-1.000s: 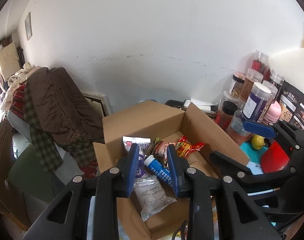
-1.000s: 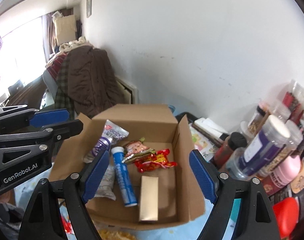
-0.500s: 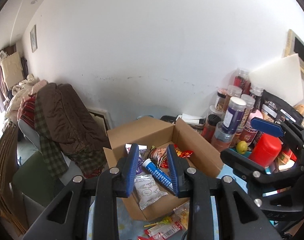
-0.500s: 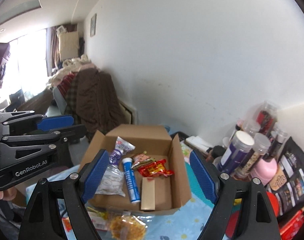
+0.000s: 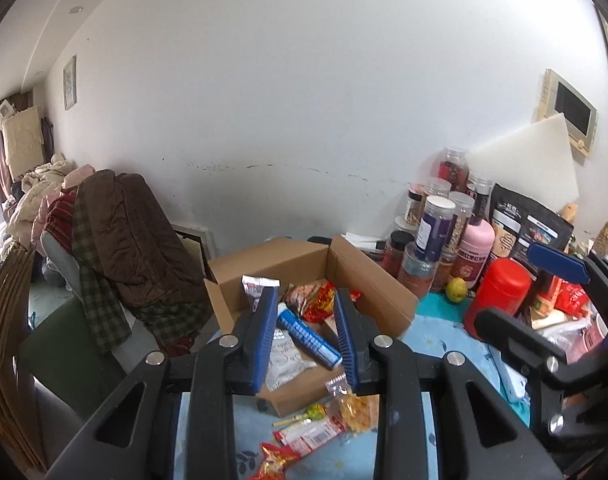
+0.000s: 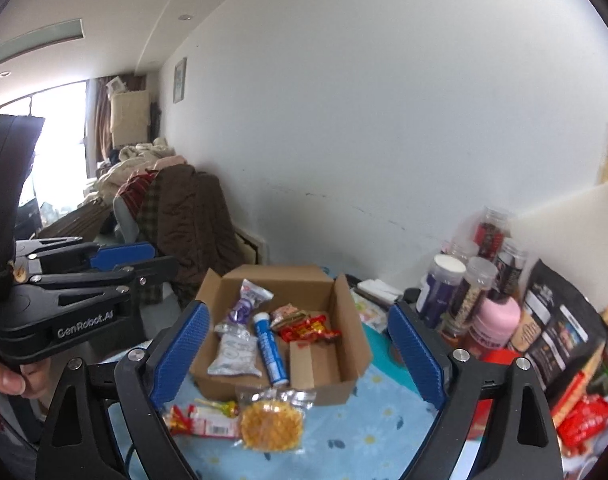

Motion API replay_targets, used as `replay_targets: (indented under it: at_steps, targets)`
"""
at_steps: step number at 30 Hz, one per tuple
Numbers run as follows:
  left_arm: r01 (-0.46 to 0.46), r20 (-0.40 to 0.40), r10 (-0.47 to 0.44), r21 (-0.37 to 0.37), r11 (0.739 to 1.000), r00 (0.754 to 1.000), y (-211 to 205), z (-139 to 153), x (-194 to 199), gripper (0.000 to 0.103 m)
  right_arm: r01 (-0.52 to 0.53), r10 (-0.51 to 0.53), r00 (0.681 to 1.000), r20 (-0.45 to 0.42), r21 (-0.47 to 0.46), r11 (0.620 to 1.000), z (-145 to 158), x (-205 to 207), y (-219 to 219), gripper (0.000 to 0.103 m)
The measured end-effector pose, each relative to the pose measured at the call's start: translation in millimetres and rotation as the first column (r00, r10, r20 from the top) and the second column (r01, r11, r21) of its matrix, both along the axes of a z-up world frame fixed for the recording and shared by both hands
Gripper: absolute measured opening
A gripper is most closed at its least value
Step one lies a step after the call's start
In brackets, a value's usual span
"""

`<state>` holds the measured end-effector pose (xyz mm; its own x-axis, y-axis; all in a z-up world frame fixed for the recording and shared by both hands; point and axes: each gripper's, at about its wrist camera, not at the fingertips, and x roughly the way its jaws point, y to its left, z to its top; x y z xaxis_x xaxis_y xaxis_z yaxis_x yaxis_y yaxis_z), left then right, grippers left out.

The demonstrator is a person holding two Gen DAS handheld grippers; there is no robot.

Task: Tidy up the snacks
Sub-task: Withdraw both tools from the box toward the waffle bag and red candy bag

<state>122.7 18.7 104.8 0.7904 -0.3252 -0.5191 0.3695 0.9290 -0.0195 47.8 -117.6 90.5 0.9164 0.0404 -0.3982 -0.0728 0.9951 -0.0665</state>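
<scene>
An open cardboard box (image 6: 346, 320) stands on the blue flowered cloth and holds a blue tube (image 6: 270, 354), a red packet (image 6: 310, 330), a white pouch (image 6: 234, 354), a purple sachet (image 6: 246, 302) and a tan carton (image 6: 302, 364). In front of it lie a yellow snack bag (image 6: 272, 426), a red-and-white bar (image 6: 202, 424) and a lollipop (image 6: 224, 408). My left gripper (image 5: 304, 300) hangs above the box's near side, jaws drawn close with nothing between them. My right gripper (image 6: 298, 312) is held back from the box; its jaws are opening and empty.
Jars (image 5: 436, 232), a pink bottle (image 5: 476, 248), a red canister (image 5: 500, 292), a black pouch (image 5: 524, 228) and a lemon (image 5: 456, 290) crowd the table to the right of the box. A chair piled with clothes (image 5: 116, 240) stands left. The white wall is close behind.
Both grippers have pulled back and up from the box, so the loose snacks in front of it have come into view. The right jaws have spread wider.
</scene>
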Motion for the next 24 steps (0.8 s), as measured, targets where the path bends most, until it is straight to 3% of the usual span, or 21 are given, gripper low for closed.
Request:
replay_targets:
  at_steps: [11,24]
  targets:
    - [0.014,-0.012,-0.014,-0.007,1.0,1.0,-0.3,-28.7,-43.6,0.029,0.02,-0.018,0.999,-0.05,0.039,0.999,-36.5,-40.2,4.6,0.095]
    - [0.065,-0.15,-0.067,-0.018,0.998,0.986,1.9,-91.6,-78.5,0.029,0.036,-0.016,0.985,-0.171,0.116,0.993,-92.8,-73.6,-5.9,0.095]
